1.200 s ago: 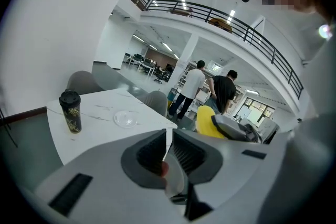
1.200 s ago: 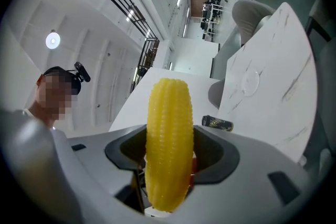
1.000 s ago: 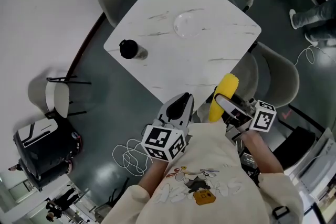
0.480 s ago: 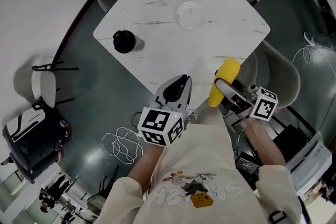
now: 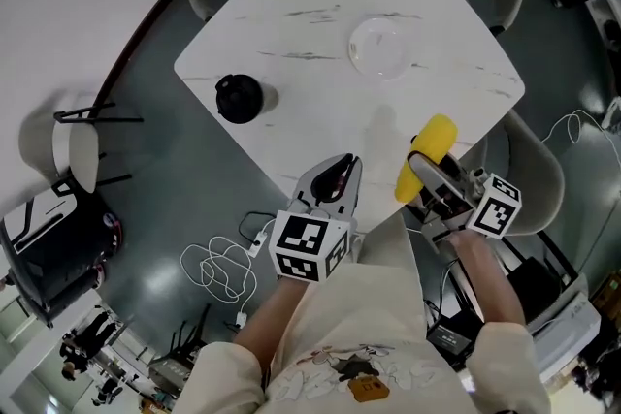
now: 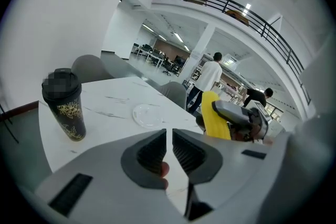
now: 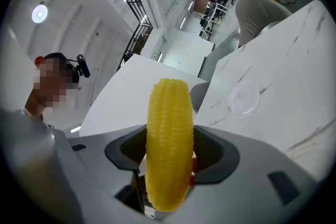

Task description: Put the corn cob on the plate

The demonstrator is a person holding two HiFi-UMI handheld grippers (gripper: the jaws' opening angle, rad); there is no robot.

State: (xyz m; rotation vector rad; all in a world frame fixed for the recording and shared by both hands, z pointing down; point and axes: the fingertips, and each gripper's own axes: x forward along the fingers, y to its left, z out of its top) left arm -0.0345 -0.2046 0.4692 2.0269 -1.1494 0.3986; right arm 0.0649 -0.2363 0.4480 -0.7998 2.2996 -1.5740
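The right gripper view shows plainly what the head view half hides: my right claw (image 7: 169,155) pinches the corn cob (image 7: 168,123) upright. The plate (image 5: 380,47) lies on the bench (image 5: 281,34), 11 o'clock from the cob, well apart. My left claw (image 6: 169,147) is pressed nearly together, empty.

1. My head camera looks steeply down from well above the white table (image 5: 291,34), with my left gripper (image 5: 342,168) and right gripper (image 5: 424,172) at its near edge
2. My left gripper's camera sits low, facing across the tabletop towards the cup (image 6: 64,105) and plate (image 6: 147,114)
3. My right gripper's camera looks along its jaws, very close on the corn cob (image 7: 168,144); all three views share the plate
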